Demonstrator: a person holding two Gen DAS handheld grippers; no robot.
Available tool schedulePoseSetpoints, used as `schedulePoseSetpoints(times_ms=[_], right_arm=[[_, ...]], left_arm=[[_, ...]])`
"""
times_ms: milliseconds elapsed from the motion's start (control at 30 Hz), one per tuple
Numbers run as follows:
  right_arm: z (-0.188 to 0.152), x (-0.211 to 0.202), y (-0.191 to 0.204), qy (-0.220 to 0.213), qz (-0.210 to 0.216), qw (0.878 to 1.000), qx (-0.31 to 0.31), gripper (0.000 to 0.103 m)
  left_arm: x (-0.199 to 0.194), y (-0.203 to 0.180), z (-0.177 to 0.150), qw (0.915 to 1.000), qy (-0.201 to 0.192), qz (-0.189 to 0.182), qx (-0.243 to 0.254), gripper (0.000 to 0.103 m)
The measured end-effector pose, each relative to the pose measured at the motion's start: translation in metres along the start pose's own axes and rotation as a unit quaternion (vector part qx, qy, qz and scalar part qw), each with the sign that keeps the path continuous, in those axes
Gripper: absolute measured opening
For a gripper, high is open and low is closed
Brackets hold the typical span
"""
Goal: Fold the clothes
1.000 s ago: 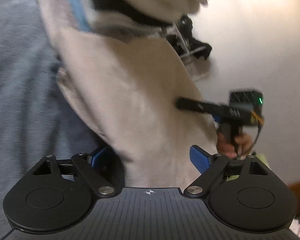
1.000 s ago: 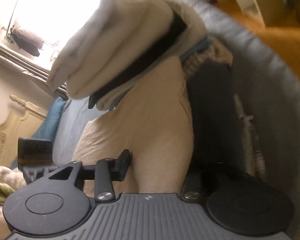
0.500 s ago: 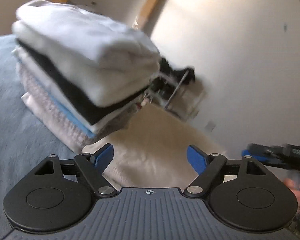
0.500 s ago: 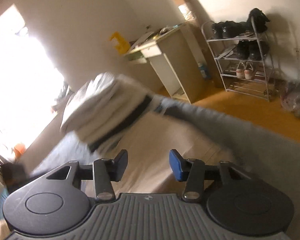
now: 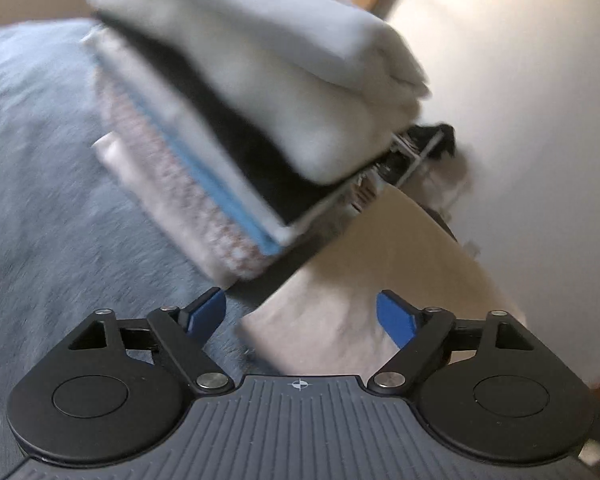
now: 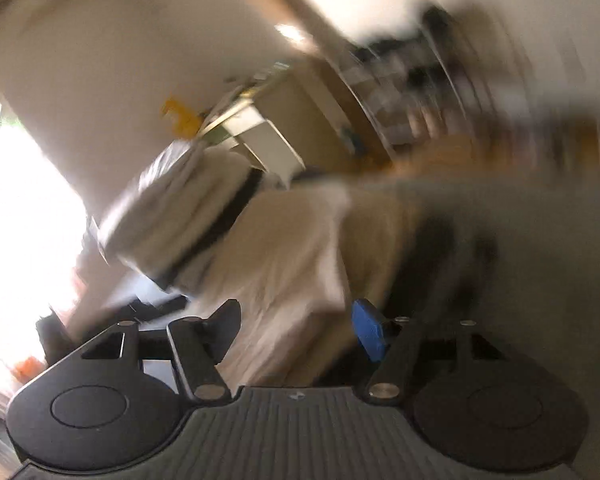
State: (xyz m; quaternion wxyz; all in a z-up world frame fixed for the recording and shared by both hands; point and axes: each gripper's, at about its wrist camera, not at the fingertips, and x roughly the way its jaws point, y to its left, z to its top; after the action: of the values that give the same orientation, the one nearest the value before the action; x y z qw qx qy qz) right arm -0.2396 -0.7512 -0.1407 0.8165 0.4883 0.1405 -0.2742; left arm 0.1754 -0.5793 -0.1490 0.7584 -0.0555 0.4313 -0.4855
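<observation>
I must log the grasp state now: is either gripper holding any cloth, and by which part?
Nothing is held. The left gripper and right gripper both stand open, jaws just widened, over the beige cloth, pads not pressing it. The stack is untouched.

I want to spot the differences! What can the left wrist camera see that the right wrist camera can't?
Only the left wrist view shows the blue layer and the speckled pink layer low in the stack.

Only the right wrist view shows the bright window, the desk and a blurry rack.

Both show the stack of folded clothes on the grey bed, the beige garment beside it, and an open, empty gripper: left, right.
</observation>
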Motion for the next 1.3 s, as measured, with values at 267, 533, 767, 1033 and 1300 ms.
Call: schedulePoseSetpoints(times_ms=[267, 533, 767, 1033, 1300], right_arm=[[-0.035, 0.035, -0.029, 0.080, 0.081, 0.985, 0.131, 0.022], [-0.032, 0.023, 0.011, 0.046, 0.117, 0.990, 0.062, 0.014], [-0.059, 0.046, -0.017, 0.096, 0.056, 0.991, 0.080, 0.039], [-0.038, -0.018, 0.011, -0.013, -0.015, 0.999, -0.038, 0.049], [-0.090, -0.005, 0.097, -0.001, -0.069, 0.990, -0.120, 0.054]], left_arm=[[0.029, -0.003, -0.002, 0.9991, 0.033, 0.010, -0.023, 0.075], [0.040, -0.011, 0.008, 0.9991, 0.024, 0.007, -0.034, 0.072], [0.047, -0.004, 0.005, 0.9990, 0.025, 0.014, -0.034, 0.075], [-0.007, -0.021, 0.006, 0.9986, -0.007, 0.000, 0.053, 0.075], [-0.107, -0.062, -0.011, 0.9666, 0.051, -0.052, 0.246, 0.087]])
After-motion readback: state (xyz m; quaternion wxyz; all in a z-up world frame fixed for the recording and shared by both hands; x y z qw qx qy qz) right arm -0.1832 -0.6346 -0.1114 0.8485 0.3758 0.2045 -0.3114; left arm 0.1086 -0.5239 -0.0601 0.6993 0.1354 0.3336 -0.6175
